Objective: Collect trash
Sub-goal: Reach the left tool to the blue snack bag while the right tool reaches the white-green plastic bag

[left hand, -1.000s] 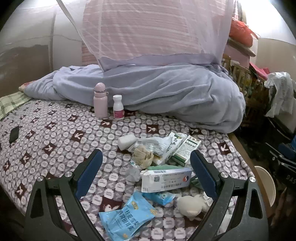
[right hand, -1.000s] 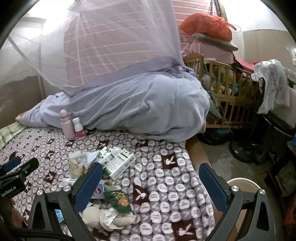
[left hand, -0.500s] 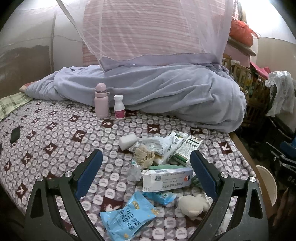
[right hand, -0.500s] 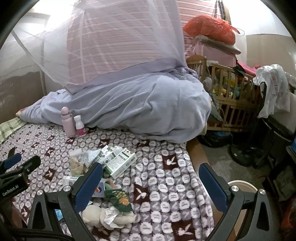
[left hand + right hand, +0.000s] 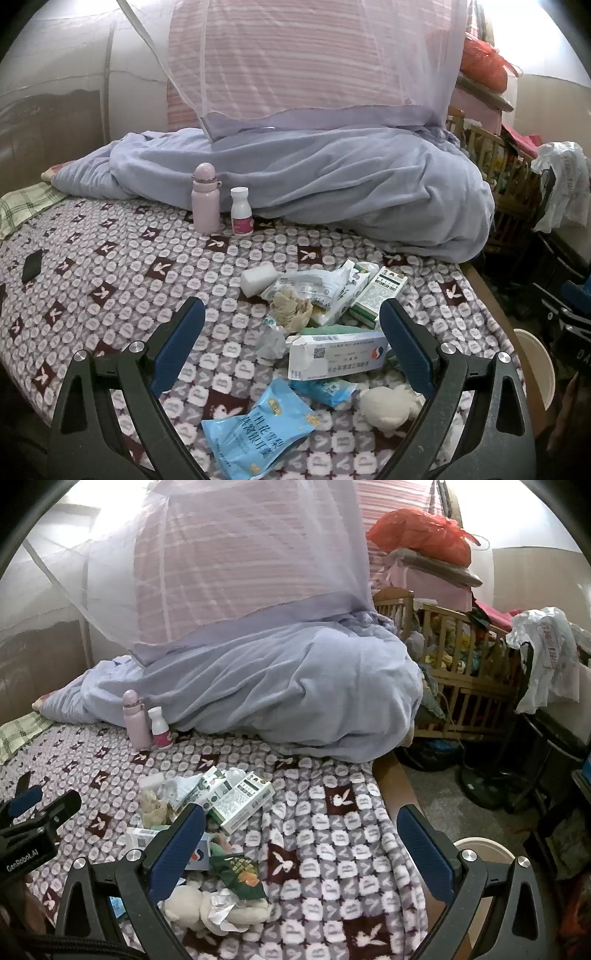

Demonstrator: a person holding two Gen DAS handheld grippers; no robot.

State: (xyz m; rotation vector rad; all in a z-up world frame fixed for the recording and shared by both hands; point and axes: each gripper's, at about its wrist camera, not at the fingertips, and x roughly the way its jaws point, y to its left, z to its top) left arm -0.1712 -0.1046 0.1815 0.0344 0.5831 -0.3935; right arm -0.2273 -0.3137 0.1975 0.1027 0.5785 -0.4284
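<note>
both wrist views forward, sharing bed [image 5: 110, 258]

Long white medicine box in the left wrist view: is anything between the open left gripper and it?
Nothing visible blocks it. The left gripper is open and the long white medicine box lies between its fingers in the view, on top of the pile. A crumpled clear wrapper lies at its left end, and a small blue packet just in front.

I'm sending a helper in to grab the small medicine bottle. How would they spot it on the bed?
Find the heaped lilac-blue quilt across the far side of the bed. Two upright bottles stand at its front edge; the small white plastic bottle is the right one, shorter than the pink steel flask, with a white cap and pink label.
</note>
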